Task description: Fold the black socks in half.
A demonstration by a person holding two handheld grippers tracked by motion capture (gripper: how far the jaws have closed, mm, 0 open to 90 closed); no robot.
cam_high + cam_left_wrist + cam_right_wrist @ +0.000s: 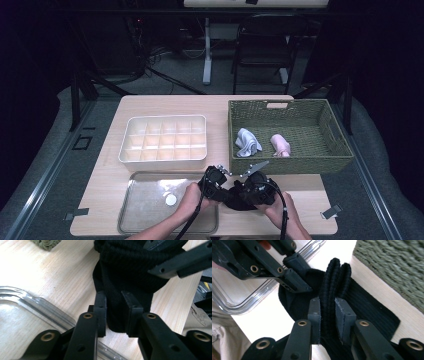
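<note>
Two tongs meet over a black sock (235,199) on the bench (165,107) in the high view, left tongs (113,312) narrow around its fold, right tongs (328,317) pinching its ribbed cuff, so folding seems half done, the divided box (163,138) waits, and no writing is readable.

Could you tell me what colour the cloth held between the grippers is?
Black cloth; the right gripper view shows it best.

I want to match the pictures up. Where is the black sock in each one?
High view: black sock near the bottom middle.
Left gripper view: sock at top middle.
Right gripper view: sock in the middle.
Shared landmark: the clear tray beside it.
</note>
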